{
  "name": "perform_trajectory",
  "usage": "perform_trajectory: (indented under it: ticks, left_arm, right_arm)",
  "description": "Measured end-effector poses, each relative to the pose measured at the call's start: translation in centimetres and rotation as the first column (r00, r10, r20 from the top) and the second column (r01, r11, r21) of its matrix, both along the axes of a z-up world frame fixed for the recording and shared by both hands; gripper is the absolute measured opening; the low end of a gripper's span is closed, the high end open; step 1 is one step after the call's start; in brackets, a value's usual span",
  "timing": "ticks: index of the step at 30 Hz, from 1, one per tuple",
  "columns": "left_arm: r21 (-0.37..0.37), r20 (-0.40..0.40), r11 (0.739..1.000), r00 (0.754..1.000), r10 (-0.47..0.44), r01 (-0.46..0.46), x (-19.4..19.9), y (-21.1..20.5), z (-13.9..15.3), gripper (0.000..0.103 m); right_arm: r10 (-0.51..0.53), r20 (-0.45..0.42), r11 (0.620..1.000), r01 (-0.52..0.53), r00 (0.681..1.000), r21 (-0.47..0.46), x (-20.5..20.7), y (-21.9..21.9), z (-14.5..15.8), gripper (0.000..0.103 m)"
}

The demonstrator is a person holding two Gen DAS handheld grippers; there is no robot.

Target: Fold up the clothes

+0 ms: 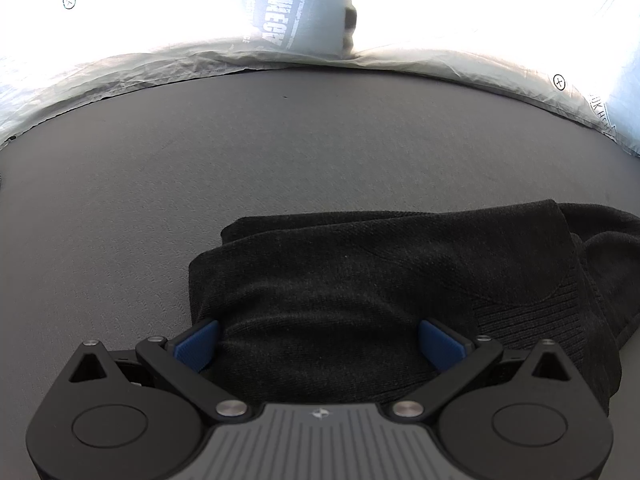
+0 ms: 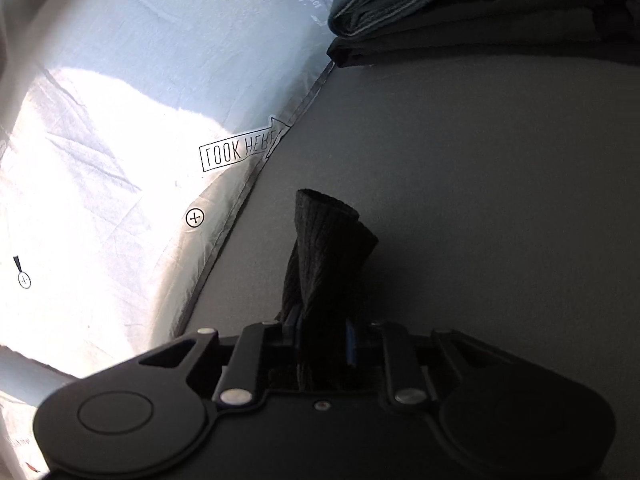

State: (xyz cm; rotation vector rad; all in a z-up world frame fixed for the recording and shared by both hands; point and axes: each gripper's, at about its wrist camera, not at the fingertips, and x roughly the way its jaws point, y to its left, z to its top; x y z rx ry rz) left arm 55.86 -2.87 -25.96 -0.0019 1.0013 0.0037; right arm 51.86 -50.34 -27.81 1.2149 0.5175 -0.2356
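Right up against the left wrist lens, my left tongs (image 1: 320, 344) are spread wide, blue pads (image 1: 198, 345) apart, with the black knit garment (image 1: 380, 280) lying between them on the grey bench (image 1: 280, 152). Can't really tell if the pads touch the fabric or just straddle it, but they're definitely not clamped. The garment looks folded over on itself, a ribbed hem showing on its right side, and it spreads off past the right edge of that view.

Over on the right wrist view, my right tongs (image 2: 320, 340) are clenched on a bunched ribbed strip of that same black knit garment (image 2: 328, 248), which pokes up out of the tongs toward the middle of the picture.

Beyond the garment, a crinkly white sheet (image 2: 120, 120) with printed crosshair marks and a "LOOK HERE" arrow label (image 2: 240, 150) borders the bench. Further off from the garment, a stack of folded clothes (image 2: 480, 12) sits at the bench's far edge, bluish piece on top, darker one under it.
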Motion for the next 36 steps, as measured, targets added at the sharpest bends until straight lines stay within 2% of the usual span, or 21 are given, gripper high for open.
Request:
perform_trajectory:
  ticks: [1, 2, 4, 5, 6, 12, 14, 20, 29, 33, 36]
  left_arm:
    - [0.0, 0.001, 1.0, 1.0, -0.001, 0.001, 0.0, 0.0, 0.0, 0.103]
    - [0.0, 0.002, 1.0, 1.0, -0.001, 0.001, 0.0, 0.0, 0.0, 0.103]
    - [0.0, 0.005, 1.0, 1.0, -0.001, 0.001, 0.0, 0.0, 0.0, 0.103]
    - [0.0, 0.007, 1.0, 1.0, -0.002, 0.002, 0.0, 0.0, -0.1, 0.103]
    - [0.0, 0.009, 1.0, 1.0, -0.002, 0.002, 0.0, 0.0, -0.1, 0.103]
    - [-0.009, -0.016, 1.0, 0.999, 0.027, -0.028, 0.4, 0.0, 0.1, 0.103]
    - [-0.009, -0.02, 0.999, 0.999, 0.034, -0.034, 0.5, -0.1, 0.1, 0.103]
    - [-0.019, -0.027, 0.999, 0.999, 0.044, -0.044, 0.5, 0.0, 0.2, 0.103]
    - [-0.072, -0.108, 0.997, 0.994, -0.002, -0.006, 1.1, 1.4, 1.4, 0.103]
    - [-0.16, -0.063, 0.986, 0.997, 0.035, -0.045, -0.3, 3.6, 3.6, 0.103]
    - [-0.154, -0.024, 0.987, 0.999, 0.033, -0.036, -1.4, 5.3, 4.8, 0.103]
  right_arm:
    - [-0.052, 0.037, 0.992, 0.047, 0.998, 0.114, -0.8, -0.3, -1.1, 0.019]
    - [-0.11, 0.072, 0.969, 0.09, 0.991, 0.231, -1.7, -0.5, -2.2, 0.018]
    - [-0.215, 0.124, 0.895, 0.145, 0.969, 0.422, -3.2, -0.3, -4.2, 0.018]
    - [-0.251, 0.136, 0.862, 0.157, 0.958, 0.482, -3.8, 0.1, -4.9, 0.018]
    - [-0.275, 0.143, 0.84, 0.165, 0.951, 0.517, -4.3, 0.5, -5.2, 0.018]
    - [-0.327, 0.195, 0.778, 0.147, 0.924, 0.611, -5.8, 3.0, -4.7, 0.018]
    - [-0.327, 0.219, 0.766, 0.123, 0.919, 0.63, -6.1, 4.1, -4.0, 0.018]
    - [-0.226, 0.278, 0.797, 0.013, 0.934, 0.604, -5.9, 8.1, -0.6, 0.018]
    - [0.009, 0.352, 0.791, -0.222, 0.936, 0.569, -5.1, 16.3, 2.5, 0.018]
    - [0.117, 0.351, 0.778, -0.306, 0.929, 0.548, -5.3, 20.5, 3.1, 0.018]
    - [0.193, 0.316, 0.773, -0.342, 0.929, 0.534, -5.6, 23.6, 3.2, 0.018]
